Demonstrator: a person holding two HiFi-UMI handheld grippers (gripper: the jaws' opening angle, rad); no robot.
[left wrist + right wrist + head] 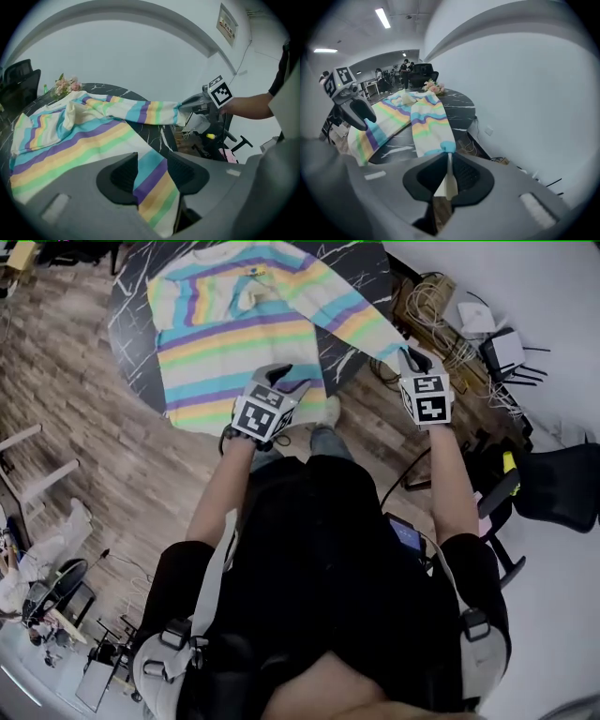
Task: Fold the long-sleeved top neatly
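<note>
A pastel rainbow-striped long-sleeved top (pixel 244 324) lies spread on a dark marble table (pixel 131 343). My right gripper (pixel 412 357) is past the table's right edge and shut on the cuff (pixel 451 185) of the right sleeve (pixel 429 124), which is pinched edge-on between the pads. The sleeve stretches from the body out to it (pixel 140 111). My left gripper (pixel 284 379) is at the near right corner of the hem. In the left gripper view its jaws (pixel 152 171) stand apart. The striped hem lies flat between them, and neither pad presses on it.
A small flower bunch (pixel 65 85) sits on the table's far side. Right of the table are a box of tangled cables (pixel 441 306) and a black office chair (pixel 558 484). A white wall runs close behind. The floor is wooden planks (pixel 84 456).
</note>
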